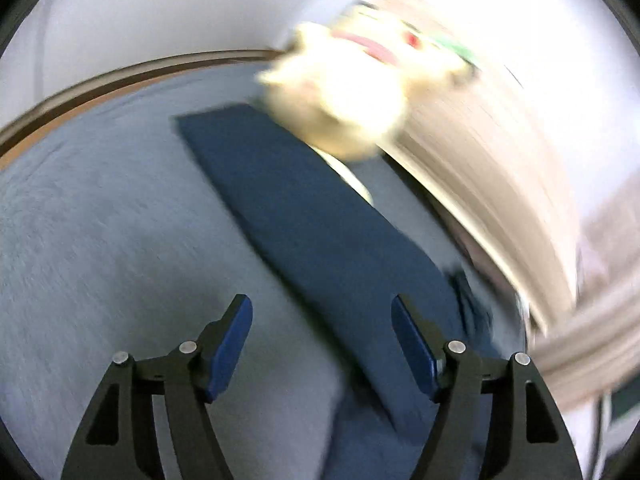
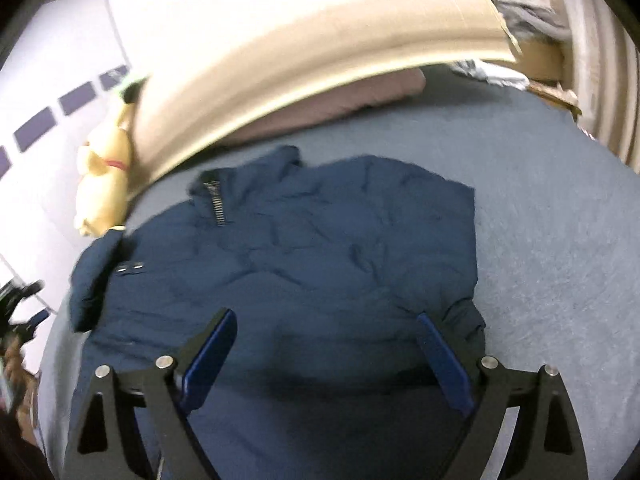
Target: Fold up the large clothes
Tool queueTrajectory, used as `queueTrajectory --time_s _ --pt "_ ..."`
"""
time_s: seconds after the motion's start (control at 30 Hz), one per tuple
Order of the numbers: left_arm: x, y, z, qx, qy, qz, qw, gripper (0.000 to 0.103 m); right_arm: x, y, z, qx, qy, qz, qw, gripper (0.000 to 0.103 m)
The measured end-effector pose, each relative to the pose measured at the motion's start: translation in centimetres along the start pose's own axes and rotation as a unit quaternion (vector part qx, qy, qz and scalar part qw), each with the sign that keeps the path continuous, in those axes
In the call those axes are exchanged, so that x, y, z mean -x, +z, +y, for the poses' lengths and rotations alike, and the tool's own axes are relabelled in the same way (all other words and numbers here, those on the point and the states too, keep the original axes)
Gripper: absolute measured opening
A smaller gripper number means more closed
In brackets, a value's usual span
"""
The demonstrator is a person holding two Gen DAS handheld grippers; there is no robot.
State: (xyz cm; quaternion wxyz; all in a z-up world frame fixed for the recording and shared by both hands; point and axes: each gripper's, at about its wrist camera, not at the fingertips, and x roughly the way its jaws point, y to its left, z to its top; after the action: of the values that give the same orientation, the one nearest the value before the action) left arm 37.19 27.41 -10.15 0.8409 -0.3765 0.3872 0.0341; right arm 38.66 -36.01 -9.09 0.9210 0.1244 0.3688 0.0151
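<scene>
A dark navy jacket (image 2: 288, 256) lies spread on the light blue bed surface (image 2: 552, 248), collar and zipper toward the headboard, one sleeve folded at the left. My right gripper (image 2: 324, 320) is open and empty, just above the jacket's lower part. In the left wrist view the jacket (image 1: 304, 216) shows as a long navy strip running diagonally across the blue sheet (image 1: 100, 240). My left gripper (image 1: 322, 308) is open and empty, above the sheet at the jacket's edge. That view is blurred.
A cream plush toy (image 2: 102, 196) lies at the bed's far left corner, also in the left wrist view (image 1: 344, 92). A beige headboard (image 2: 312, 60) runs along the back with a brownish pillow (image 2: 336, 100) under it. Loose clothes (image 2: 524, 12) sit at back right.
</scene>
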Motion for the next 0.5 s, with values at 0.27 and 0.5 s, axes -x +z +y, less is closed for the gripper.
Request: queueTrajectory --time_s 0.27,0.5 --pt "-5.3 6.7 6.3 0.131 0.001 -0.001 0.9914 0.073 3.9 -3.6 0.0 0.004 0.006 -0.022 1.000 0.093" --pt "-8.9 8.1 5.7 0.135 0.006 0.000 0.9908 0.046 5.5 -4.2 -0.4 0.010 0.004 -0.025 1.000 0.093"
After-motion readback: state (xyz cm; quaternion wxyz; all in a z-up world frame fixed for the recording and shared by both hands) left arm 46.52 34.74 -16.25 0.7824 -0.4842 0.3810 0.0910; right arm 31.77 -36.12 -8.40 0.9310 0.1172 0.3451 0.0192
